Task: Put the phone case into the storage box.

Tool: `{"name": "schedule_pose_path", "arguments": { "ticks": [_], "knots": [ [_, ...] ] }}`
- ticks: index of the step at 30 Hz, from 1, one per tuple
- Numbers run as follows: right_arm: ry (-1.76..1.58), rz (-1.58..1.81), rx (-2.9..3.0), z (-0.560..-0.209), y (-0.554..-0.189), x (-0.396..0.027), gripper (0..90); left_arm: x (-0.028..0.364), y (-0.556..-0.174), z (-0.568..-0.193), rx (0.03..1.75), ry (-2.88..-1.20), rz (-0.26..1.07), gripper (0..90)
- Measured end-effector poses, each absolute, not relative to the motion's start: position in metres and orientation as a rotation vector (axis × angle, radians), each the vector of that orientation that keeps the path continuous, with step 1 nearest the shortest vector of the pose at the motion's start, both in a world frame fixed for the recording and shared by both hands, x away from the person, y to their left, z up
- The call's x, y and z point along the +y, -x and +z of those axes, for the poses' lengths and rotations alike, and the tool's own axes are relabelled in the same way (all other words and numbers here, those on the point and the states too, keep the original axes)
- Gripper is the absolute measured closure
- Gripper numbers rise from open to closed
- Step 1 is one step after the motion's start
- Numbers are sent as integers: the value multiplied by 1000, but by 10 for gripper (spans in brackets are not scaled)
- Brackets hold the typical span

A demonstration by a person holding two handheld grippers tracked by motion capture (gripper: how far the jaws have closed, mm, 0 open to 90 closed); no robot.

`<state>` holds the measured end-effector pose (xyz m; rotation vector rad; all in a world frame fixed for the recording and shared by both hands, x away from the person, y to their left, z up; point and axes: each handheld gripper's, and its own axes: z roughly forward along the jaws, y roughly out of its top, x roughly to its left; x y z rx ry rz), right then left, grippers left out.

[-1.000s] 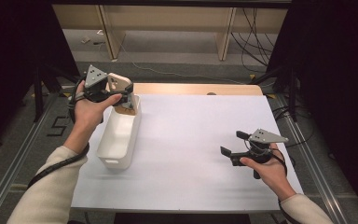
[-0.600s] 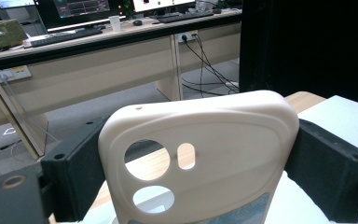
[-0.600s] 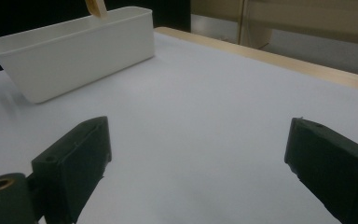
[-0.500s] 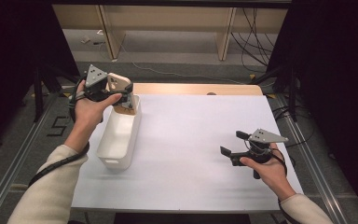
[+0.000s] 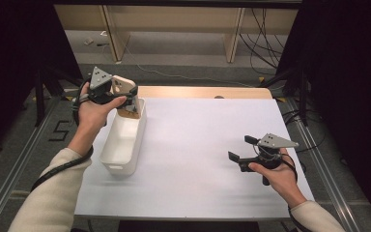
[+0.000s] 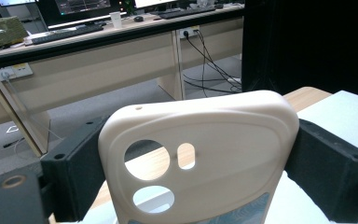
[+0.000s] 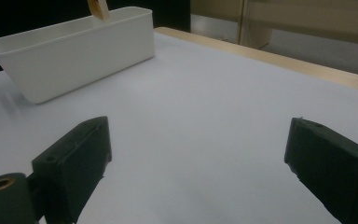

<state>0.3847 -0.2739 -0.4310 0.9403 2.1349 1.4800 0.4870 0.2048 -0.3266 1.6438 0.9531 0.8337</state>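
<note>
We see the cream phone case (image 6: 200, 158) pinched between the jaws of the left tool (image 5: 125, 99), held upright above the far end of the white bin (image 5: 124, 140); the bin stands on the desk (image 5: 198, 145); the right tool (image 5: 244, 152) hovers well apart, jaws spread, empty.

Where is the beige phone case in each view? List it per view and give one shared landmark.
High view: phone case upper left, clamped in the left hand-held gripper over the far end of the white bin.
Left gripper view: centre, between the black jaws.
Right gripper view: its edge at top left, above the bin.
Shared landmark: the white bin.
</note>
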Motion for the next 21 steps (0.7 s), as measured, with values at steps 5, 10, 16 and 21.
{"name": "schedule_pose_path", "arguments": {
  "ticks": [5,10,16,21],
  "knots": [
    [-942,1481,2136,-431,-385,-274,80,206,-489,-328,963,-1645,836,109],
    [-942,1480,2136,-431,-385,-274,81,207,-491,-330,965,-1650,837,109],
    [-942,1479,2136,-431,-385,-274,81,205,-493,-330,961,-1654,837,109],
    [-942,1481,2136,-431,-385,-274,81,204,-495,-331,962,-1658,836,109]
  ]
}}
